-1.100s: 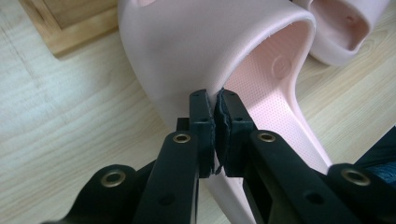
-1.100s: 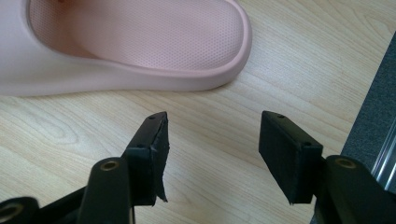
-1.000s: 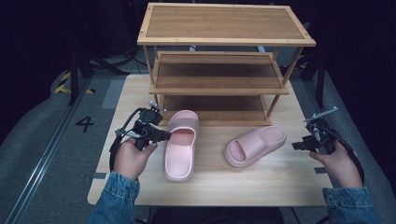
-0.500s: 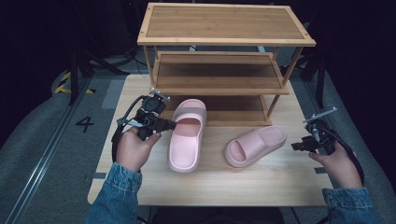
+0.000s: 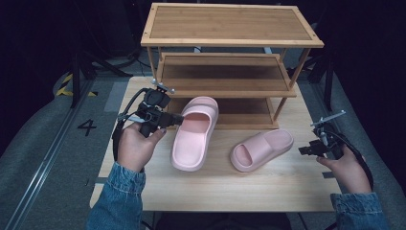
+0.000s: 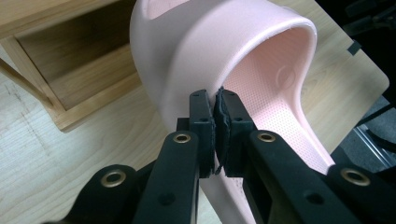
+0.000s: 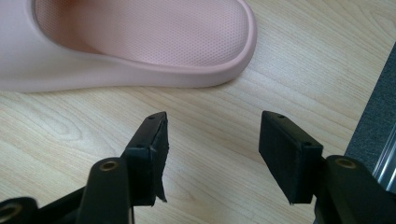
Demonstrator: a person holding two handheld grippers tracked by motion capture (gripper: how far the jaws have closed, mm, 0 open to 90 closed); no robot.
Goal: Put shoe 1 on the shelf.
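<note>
Plainly clamped by the left gripper (image 5: 178, 118) on its thin left side wall: left slipper (image 5: 194, 132), gripped there for a one-handed lift toward the wooden shoe rack (image 5: 230, 57). Toe far, near the bottom shelf; heel near; long axis running near to far. Right slipper (image 5: 261, 149) flat on the table (image 5: 287, 182), toe near-left. Right gripper (image 5: 306, 150) wide open, empty, waiting just right of its heel.

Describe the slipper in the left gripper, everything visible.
The held slipper is a pale pink slide, soft foam by the look, with a wide closed strap, open toe and finely dotted footbed. The left gripper is shut on its side wall near the strap. It points toe-first toward the wooden rack; whether its heel end touches the table is unclear.
</note>
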